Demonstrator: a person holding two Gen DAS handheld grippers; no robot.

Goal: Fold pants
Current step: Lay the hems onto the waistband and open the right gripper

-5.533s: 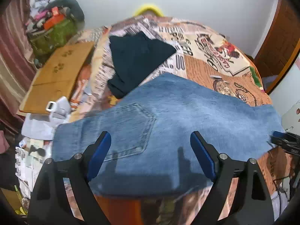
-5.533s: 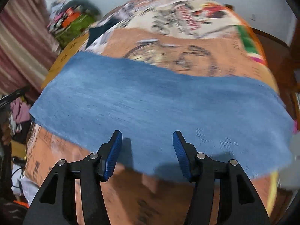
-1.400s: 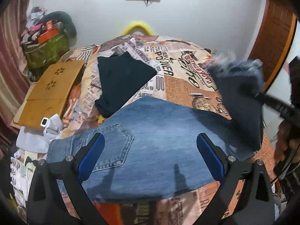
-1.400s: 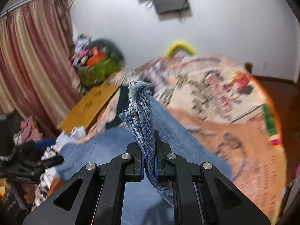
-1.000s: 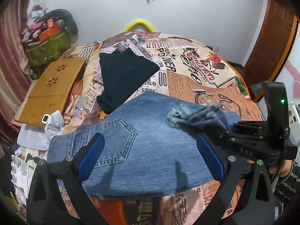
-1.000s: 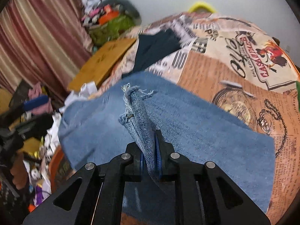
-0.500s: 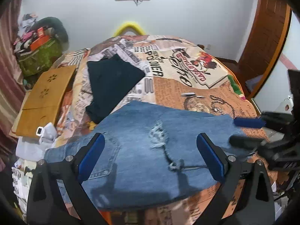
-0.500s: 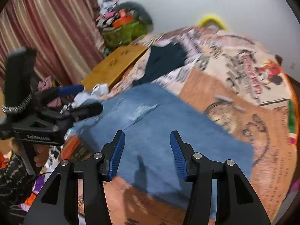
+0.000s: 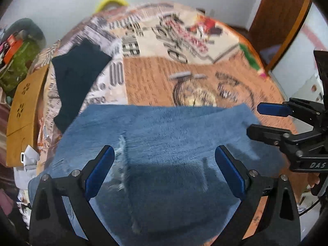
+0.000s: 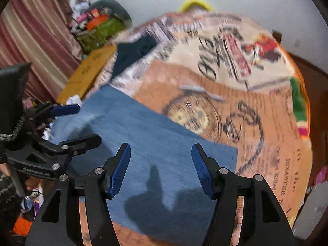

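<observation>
At the far left of the bed (image 9: 205, 71), beyond the denim, a dark folded garment (image 9: 78, 69) lies on the printed bedspread, just beside a wooden board (image 9: 24, 110) that leans off the mattress edge. Neither is touched.

The pants (image 9: 174, 143) lie flat on the near part of the bed, folded over on themselves, their long axis running left to right across both views. A frayed hem edge (image 9: 122, 157) crosses the upper layer near the left end, running roughly from front to back. In the right wrist view the same pants (image 10: 153, 143) show a clean square corner at their right end, with bare bedspread beyond it.

The left claw (image 9: 164, 172) hovers over the left-middle of the denim, its fingers spread wide and holding nothing; the frayed hem sits just inside its left finger. The right claw (image 10: 161, 170) is also spread apart and empty, poised above the right half of the cloth; from the left view it appears as the right claw (image 9: 264, 121) at the right edge of the pants, close to the folded end.

Judging from this, the next fold would run along the long axis, end over end. The right claw is the nearer one to the square right end, and the left claw the nearer one to the hem end, so each end lies forward and slightly outward of its own claw.
</observation>
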